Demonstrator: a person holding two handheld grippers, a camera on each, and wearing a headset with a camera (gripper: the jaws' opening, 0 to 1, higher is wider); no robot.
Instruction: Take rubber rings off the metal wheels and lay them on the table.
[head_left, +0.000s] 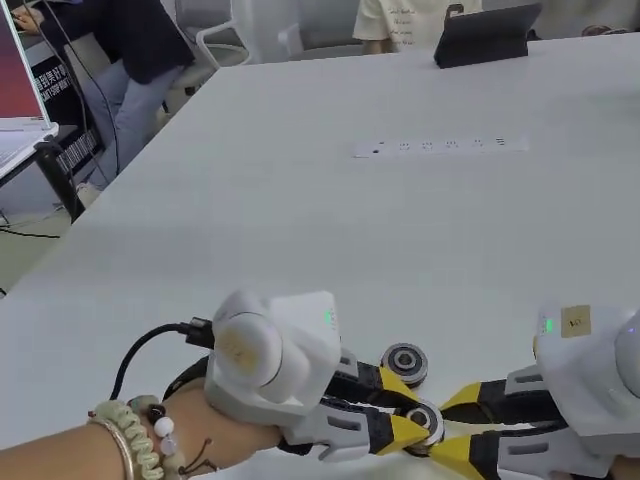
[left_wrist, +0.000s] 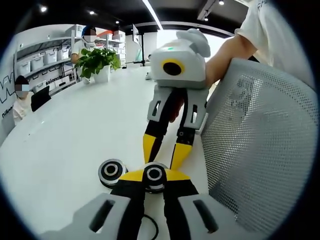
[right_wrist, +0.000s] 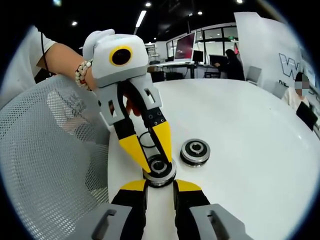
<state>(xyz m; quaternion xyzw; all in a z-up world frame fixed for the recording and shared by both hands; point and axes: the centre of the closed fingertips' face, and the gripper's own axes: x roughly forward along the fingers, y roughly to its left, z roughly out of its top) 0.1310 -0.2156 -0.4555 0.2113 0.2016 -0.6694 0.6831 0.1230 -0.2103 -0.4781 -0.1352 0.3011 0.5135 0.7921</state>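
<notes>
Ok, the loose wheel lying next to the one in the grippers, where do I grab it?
Probably take the loose wheel across its outer rim, from straight above: it lies flat on the table, hub up, apart from the held wheel.

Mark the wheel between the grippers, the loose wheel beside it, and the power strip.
Held wheel (right_wrist: 159, 167): right gripper view, on its hub.
Loose wheel (right_wrist: 195, 150): right gripper view, on its top face.
Power strip (head_left: 440, 146): head view, middle of its top.

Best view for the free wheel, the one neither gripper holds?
Right gripper view: the free wheel stands clear of everything, rim and hub visible. Left gripper view shows it crowded against a jaw. Head view shows it small.
</notes>
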